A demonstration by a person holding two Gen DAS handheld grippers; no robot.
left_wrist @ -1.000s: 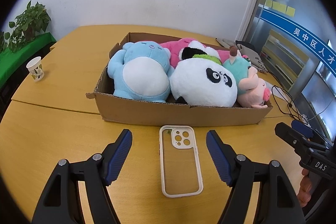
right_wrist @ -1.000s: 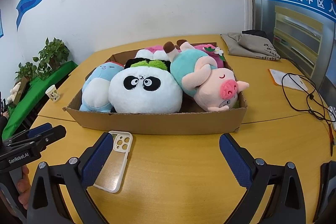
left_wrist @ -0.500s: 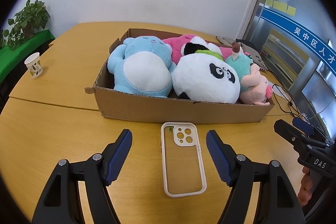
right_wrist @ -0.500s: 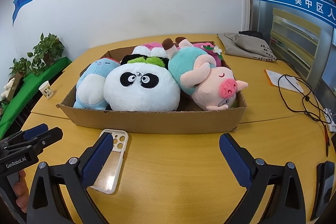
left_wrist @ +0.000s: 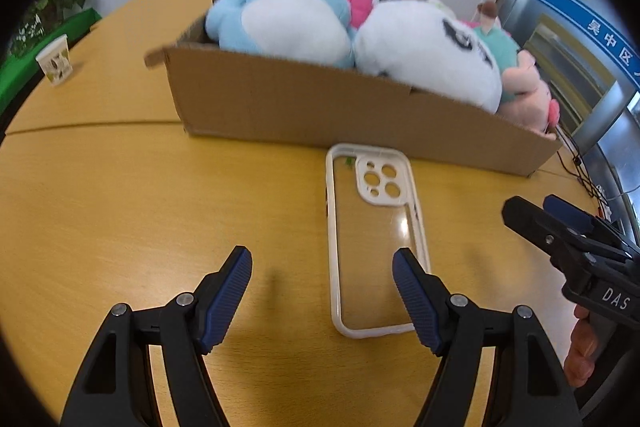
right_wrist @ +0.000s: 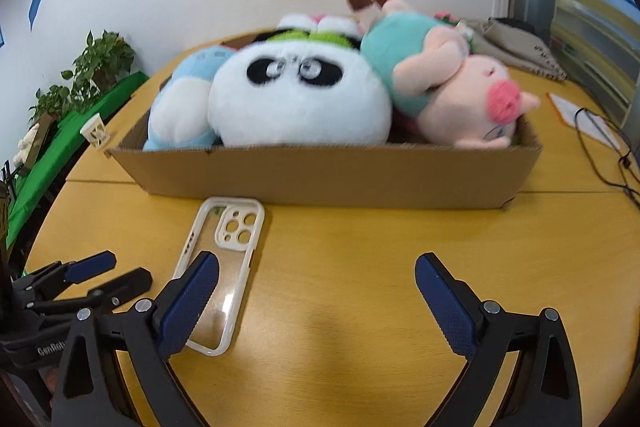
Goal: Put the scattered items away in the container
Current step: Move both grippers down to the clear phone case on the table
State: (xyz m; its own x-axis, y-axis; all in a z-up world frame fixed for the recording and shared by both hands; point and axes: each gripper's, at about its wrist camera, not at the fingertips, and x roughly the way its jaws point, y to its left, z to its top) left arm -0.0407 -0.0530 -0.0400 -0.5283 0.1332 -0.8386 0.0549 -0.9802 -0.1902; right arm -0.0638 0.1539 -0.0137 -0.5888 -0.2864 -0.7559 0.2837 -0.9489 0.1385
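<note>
A clear phone case with a cream rim (left_wrist: pixel 372 227) lies flat on the yellow table just in front of a cardboard box (left_wrist: pixel 320 107); it also shows in the right wrist view (right_wrist: pixel 224 267). The box (right_wrist: pixel 320 171) holds a blue plush (left_wrist: pixel 280 15), a panda plush (right_wrist: pixel 300 95) and a pig plush (right_wrist: pixel 460 87). My left gripper (left_wrist: pixel 322 267) is open and empty, low over the table, its right finger beside the case's near end. My right gripper (right_wrist: pixel 316 279) is open and empty, its left finger over the case's near end.
A paper cup (left_wrist: pixel 54 61) stands at the table's left edge, near green plants (right_wrist: pixel 96 67). Black cables (right_wrist: pixel 608 143) and papers lie on the right. A grey bag (right_wrist: pixel 516 47) lies behind the box.
Both grippers have dropped lower and moved forward toward the table and box. The phone case and box now look larger and closer. Nothing was grasped.
</note>
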